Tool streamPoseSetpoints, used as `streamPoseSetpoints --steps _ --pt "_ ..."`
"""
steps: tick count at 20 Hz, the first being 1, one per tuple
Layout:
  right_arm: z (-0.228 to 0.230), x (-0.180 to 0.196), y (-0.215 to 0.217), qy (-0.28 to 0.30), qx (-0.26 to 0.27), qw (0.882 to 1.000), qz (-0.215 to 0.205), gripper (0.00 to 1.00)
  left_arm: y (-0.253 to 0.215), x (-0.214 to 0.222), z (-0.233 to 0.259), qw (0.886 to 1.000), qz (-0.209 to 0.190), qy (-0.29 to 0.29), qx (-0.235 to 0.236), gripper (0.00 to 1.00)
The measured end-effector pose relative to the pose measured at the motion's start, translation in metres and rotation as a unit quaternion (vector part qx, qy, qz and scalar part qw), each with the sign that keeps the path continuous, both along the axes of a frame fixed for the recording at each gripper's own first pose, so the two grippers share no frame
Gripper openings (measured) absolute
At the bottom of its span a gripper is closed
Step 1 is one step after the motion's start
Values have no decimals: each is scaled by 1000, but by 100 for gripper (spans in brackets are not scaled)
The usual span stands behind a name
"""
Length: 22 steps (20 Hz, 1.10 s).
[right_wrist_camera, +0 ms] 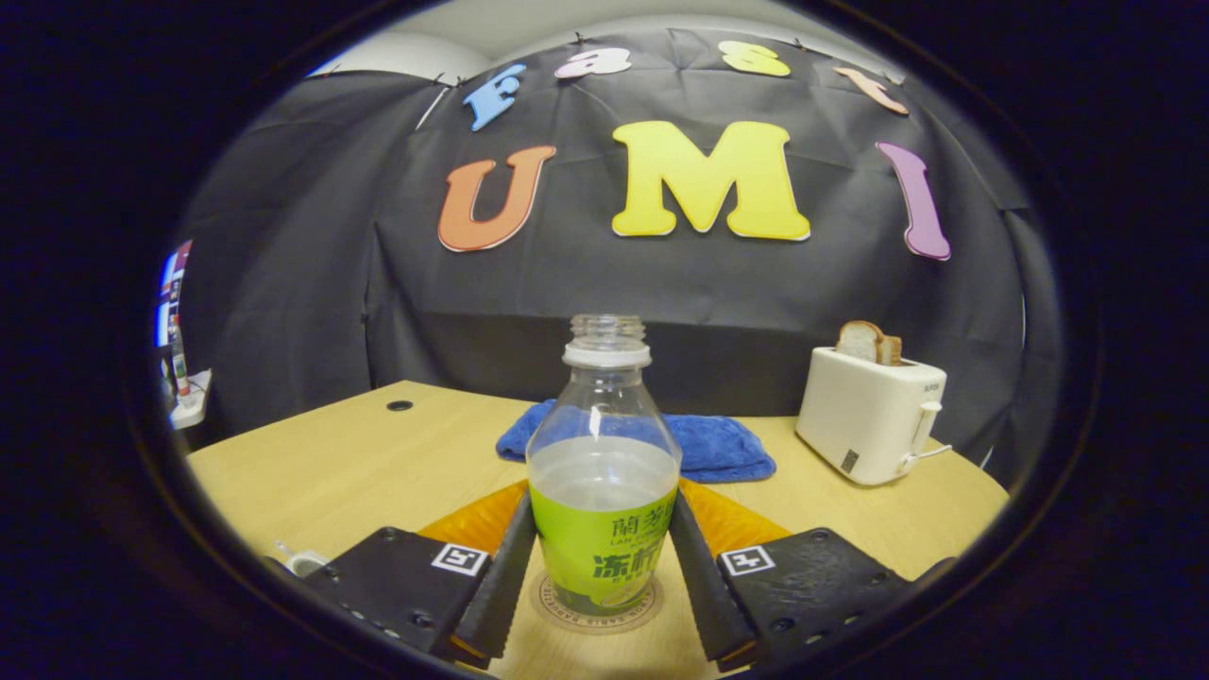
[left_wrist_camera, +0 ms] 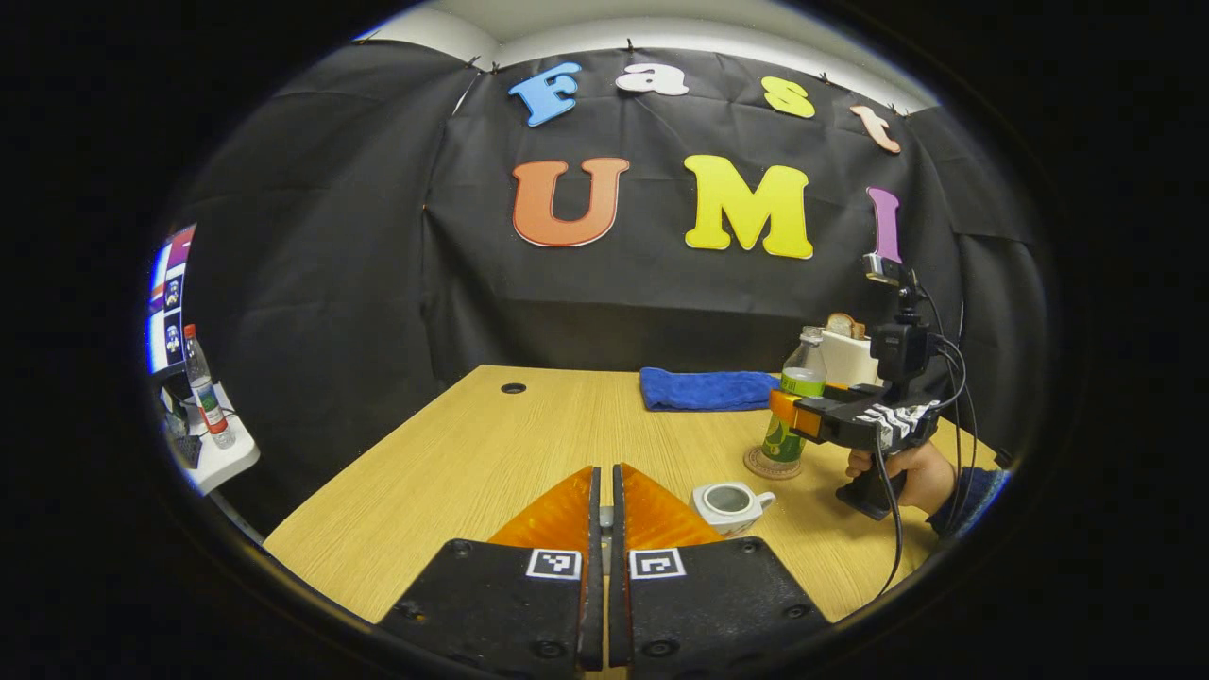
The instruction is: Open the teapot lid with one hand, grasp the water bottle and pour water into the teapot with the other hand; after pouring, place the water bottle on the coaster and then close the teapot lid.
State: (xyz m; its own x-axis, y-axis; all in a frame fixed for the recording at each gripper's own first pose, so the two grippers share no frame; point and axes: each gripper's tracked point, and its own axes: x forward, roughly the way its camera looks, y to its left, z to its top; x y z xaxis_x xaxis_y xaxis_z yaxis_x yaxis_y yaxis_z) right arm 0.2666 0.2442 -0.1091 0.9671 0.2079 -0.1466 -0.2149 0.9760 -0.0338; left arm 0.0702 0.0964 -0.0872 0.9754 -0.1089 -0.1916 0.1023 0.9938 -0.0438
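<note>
The water bottle (right_wrist_camera: 603, 491) stands upright on the round coaster (right_wrist_camera: 597, 604), uncapped and part full; in the right gripper view the right gripper (right_wrist_camera: 597, 567) has a finger along each side of it, close against the label, though whether both press on it I cannot tell; behind the bottle lies a blue towel (right_wrist_camera: 718, 444), and to the bottle's right a white toaster (right_wrist_camera: 867, 416) with bread in its slot, standing near the counter's (right_wrist_camera: 359, 463) far right edge.

The left gripper view gives the bottle from farther off, with a hand (left_wrist_camera: 907, 472) gripping the right gripper's handle beside it; the teapot (left_wrist_camera: 729, 505) sits lidless on the counter just in front of the bottle and coaster; the left gripper (left_wrist_camera: 604, 501) hangs over the counter with its fingers clenched together, gripping nothing I can make out.

Left of the bottle the counter runs bare to its edge, past a small round hole (left_wrist_camera: 513, 388); beyond that edge stands a side table (left_wrist_camera: 222, 458).
</note>
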Motion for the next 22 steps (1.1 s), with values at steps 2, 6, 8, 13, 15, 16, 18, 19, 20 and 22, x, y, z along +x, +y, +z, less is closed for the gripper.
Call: streamPoseSetpoints --steps 2,6,8,13,15,16,18,19,20,22 --pt "0 -2 -1 0 7 1000 2 76 0 0 -2 1000 0 4 -1 5" --pt "11 -13 -3 -7 18 1000 12 89 -1 2 -4 1000 1 5 2 5" --pt "23 -22 -3 -15 22 999 22 90 -4 2 -4 1000 -2 7 3 5" --pt "62 -48 -12 -50 19 998 29 90 -18 3 -5 1000 -13 7 17 5" --pt "68 -63 -19 -52 13 998 25 91 -26 5 -2 1000 -23 -2 14 4" --pt "74 -71 -30 -63 11 998 12 90 -31 3 1 1000 -27 -5 12 5" --pt "81 -88 -44 -75 6 997 -3 91 -43 2 2 999 -39 -8 10 5" --pt "83 -99 -48 -77 8 997 2 95 -46 4 5 999 -41 -17 10 5" --pt "84 -111 -51 -79 13 997 7 91 -52 4 9 999 -47 -27 6 5" --pt "82 -130 -70 -82 8 997 -2 91 -73 7 8 996 -83 -44 -10 5"
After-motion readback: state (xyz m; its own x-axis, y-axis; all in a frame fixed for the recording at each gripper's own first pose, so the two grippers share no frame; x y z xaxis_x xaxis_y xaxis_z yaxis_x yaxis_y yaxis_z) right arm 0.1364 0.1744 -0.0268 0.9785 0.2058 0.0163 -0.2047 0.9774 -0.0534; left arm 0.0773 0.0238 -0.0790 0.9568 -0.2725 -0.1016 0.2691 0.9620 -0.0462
